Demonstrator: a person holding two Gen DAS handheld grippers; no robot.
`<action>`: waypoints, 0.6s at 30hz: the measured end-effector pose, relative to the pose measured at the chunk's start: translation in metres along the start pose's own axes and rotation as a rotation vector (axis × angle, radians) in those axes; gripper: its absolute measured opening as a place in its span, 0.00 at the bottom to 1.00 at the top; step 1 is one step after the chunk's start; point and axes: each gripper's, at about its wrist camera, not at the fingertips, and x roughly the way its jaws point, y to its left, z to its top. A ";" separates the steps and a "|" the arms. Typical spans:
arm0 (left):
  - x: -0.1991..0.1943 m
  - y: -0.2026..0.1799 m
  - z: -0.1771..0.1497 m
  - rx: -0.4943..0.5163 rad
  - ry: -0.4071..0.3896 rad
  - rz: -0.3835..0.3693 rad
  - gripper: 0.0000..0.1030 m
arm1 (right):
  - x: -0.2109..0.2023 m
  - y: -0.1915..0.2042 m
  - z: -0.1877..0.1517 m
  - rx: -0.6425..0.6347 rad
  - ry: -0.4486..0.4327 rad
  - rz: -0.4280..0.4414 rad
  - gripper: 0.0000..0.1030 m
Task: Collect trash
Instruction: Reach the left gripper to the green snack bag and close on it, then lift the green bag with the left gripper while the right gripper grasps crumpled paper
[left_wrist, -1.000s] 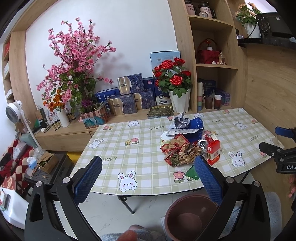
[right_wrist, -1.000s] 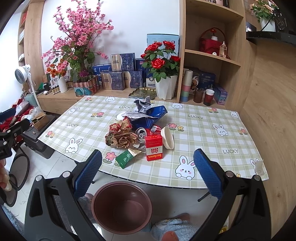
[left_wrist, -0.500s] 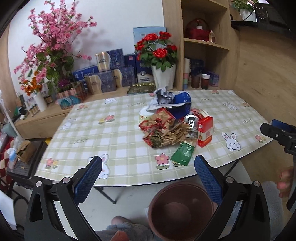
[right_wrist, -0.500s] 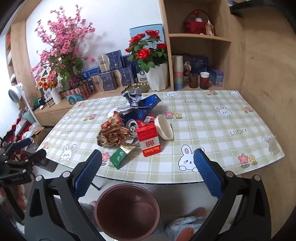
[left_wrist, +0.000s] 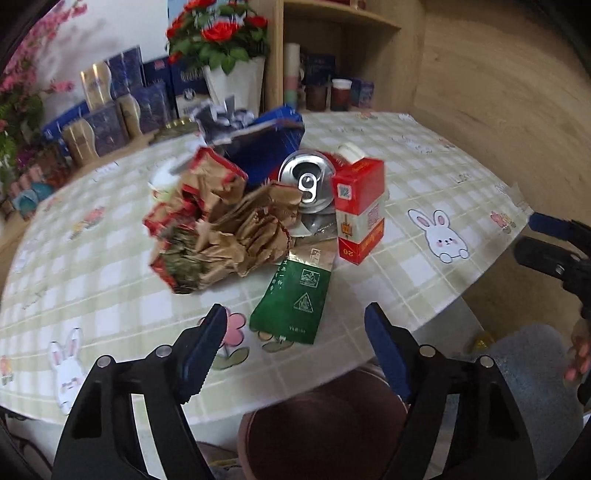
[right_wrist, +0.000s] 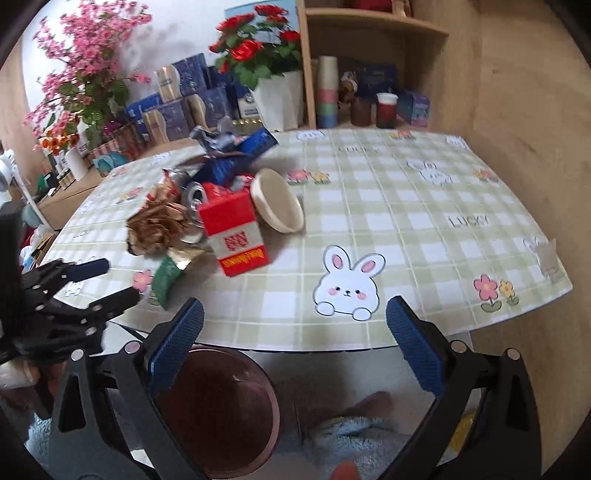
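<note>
A pile of trash lies on the checked table (left_wrist: 424, 177): a crumpled brown and red wrapper (left_wrist: 225, 229), a green packet (left_wrist: 295, 299), a red carton (left_wrist: 360, 206), a silver can (left_wrist: 308, 181) and a blue bag (left_wrist: 266, 140). My left gripper (left_wrist: 295, 354) is open, just short of the green packet at the table's front edge. My right gripper (right_wrist: 291, 347) is open and empty, in front of the table near the rabbit print. The red carton (right_wrist: 234, 232) and a beige bowl (right_wrist: 277, 205) lie ahead of it. A brown bin (right_wrist: 218, 402) stands on the floor below.
The brown bin (left_wrist: 325, 432) also shows under the left gripper. A white pot of red roses (right_wrist: 277, 96), blue boxes (right_wrist: 181, 92) and cups (right_wrist: 327, 96) stand behind the table. A wooden wall (right_wrist: 517, 110) is on the right.
Both grippers have moved forward toward the table. The left one has closed in on the trash pile, which now fills its view. Both stay open.
</note>
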 end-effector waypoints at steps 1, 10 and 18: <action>0.013 0.005 0.003 -0.022 0.023 -0.026 0.73 | 0.003 -0.003 -0.001 0.001 0.004 0.000 0.95; 0.057 0.012 0.008 -0.031 0.081 -0.042 0.55 | 0.023 -0.017 -0.007 0.032 0.047 0.009 0.95; 0.033 0.011 -0.011 -0.017 0.088 -0.095 0.29 | 0.024 -0.005 -0.006 0.016 0.045 0.038 0.94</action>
